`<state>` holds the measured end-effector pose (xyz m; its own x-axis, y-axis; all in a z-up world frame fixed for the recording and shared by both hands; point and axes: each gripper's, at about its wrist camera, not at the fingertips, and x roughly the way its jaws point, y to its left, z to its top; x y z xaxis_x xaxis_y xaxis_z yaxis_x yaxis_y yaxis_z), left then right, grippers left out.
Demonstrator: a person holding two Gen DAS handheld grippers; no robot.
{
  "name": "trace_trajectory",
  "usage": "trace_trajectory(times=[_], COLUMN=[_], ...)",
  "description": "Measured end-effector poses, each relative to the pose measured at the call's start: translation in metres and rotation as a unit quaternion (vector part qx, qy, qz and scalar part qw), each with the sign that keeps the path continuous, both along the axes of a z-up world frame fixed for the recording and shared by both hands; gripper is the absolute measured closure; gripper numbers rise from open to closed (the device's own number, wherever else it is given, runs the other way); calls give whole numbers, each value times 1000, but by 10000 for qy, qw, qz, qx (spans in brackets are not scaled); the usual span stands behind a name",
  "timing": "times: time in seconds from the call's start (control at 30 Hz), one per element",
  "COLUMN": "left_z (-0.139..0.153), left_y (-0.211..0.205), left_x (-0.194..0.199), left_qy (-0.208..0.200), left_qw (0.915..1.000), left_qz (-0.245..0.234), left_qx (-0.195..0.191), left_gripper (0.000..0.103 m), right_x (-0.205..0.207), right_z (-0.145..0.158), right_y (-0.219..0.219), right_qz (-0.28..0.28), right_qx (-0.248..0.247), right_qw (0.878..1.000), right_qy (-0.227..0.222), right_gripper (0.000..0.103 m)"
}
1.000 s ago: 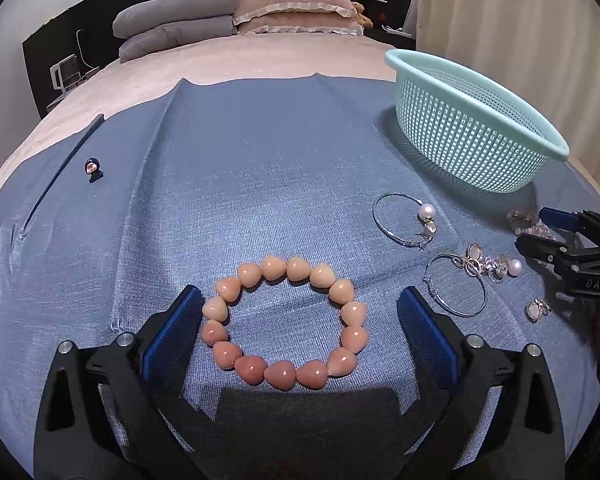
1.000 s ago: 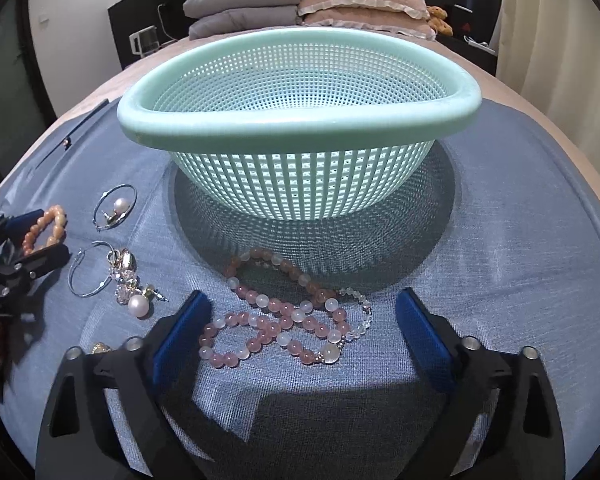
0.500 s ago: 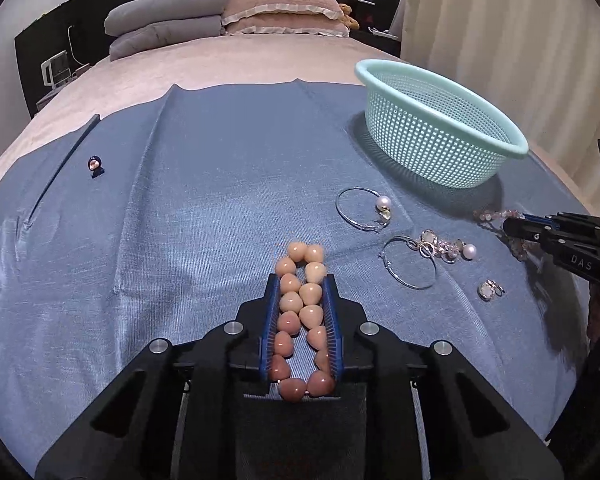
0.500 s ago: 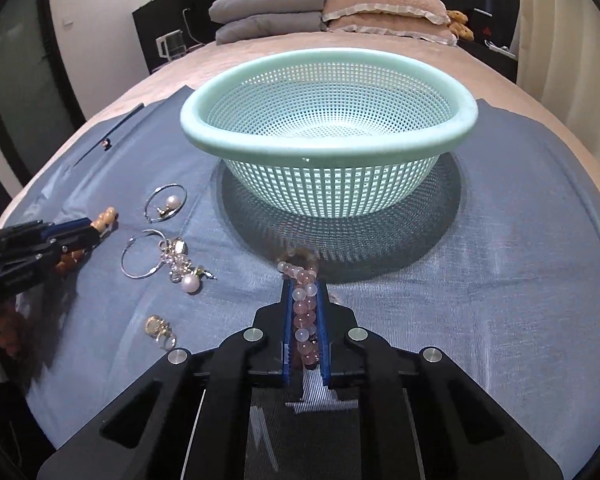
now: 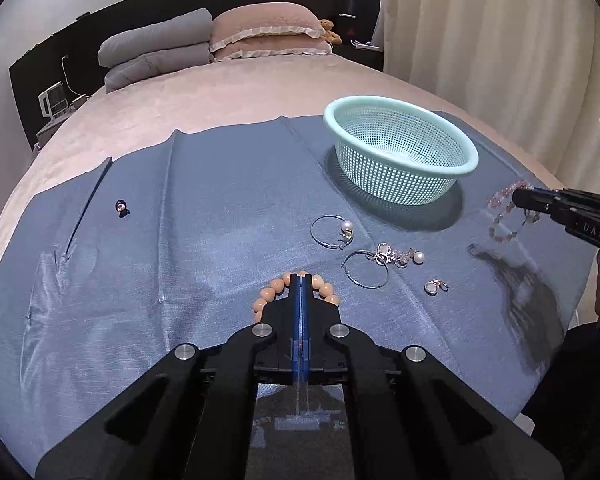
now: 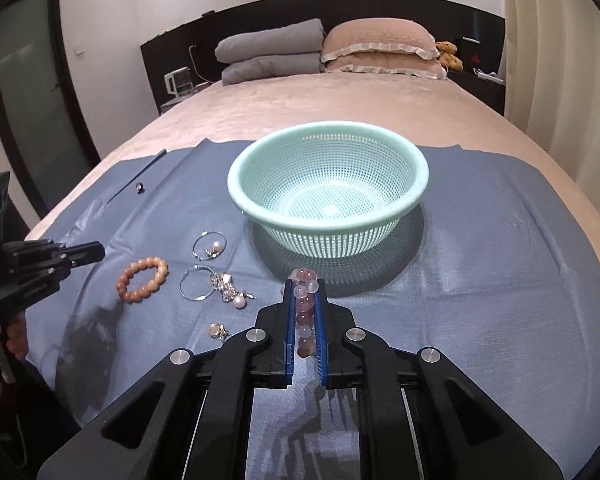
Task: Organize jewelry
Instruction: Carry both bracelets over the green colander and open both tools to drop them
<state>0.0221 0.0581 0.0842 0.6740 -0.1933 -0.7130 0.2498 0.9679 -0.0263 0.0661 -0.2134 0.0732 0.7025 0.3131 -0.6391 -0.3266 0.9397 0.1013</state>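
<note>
My right gripper is shut on a pink bead bracelet and holds it above the blue cloth, in front of the mint mesh basket. The bracelet hangs from its tips in the left wrist view. My left gripper is shut with nothing between its blue pads, raised above the peach heart-bead bracelet, which lies flat on the cloth in the right wrist view. The basket is empty.
Two silver hoop earrings, a crystal and pearl cluster and a small stud lie between the bracelet and the basket. A tiny dark bead lies far left. Pillows are at the bed's head.
Both grippers have lifted. The right carried the pink bracelet up. The left slipped off the peach bracelet, which stayed on the cloth, and its jaws closed fully.
</note>
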Motion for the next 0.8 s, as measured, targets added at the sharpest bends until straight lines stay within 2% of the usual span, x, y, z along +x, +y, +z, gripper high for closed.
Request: trace_trajectory(times=[0.03,0.1,0.17,0.3,0.53,0.57,0.63,0.73,0.8], left_z=[-2,-8,-15,-27,-58,-60,-61,-60,-57], left_y=[1,3,6,12,14,16,18,19,22], left_x=[1,4,9,20,41,42,43,44,46], left_qy=[32,58,77,229,584,588,603,684,799], left_qw=[10000,9999,9999,9997,9980,9981,9981,9976,9962], left_qz=[-13,56,83,71,25,17,-38,-62,-84], left_qx=[11,93,126,87,240,184,73,-40,-327], left_gripper=[96,70,65,65,66,72,92,91,91], right_x=[0,-2,-3,-4,-15,-16,-12,1,11], right_z=[4,9,15,26,45,46,48,51,52], right_y=[0,0,1,3,13,14,16,17,17], right_qz=[12,35,63,145,344,345,356,318,288], right_qx=[20,35,37,69,178,196,242,311,385], right_qw=[10000,9999,9999,9996,9977,9975,9970,9965,9960], right_qy=[-32,-89,-153,-250,-556,-591,-642,-709,-749], right_gripper=[95,95,95,95,95,95,95,95,95])
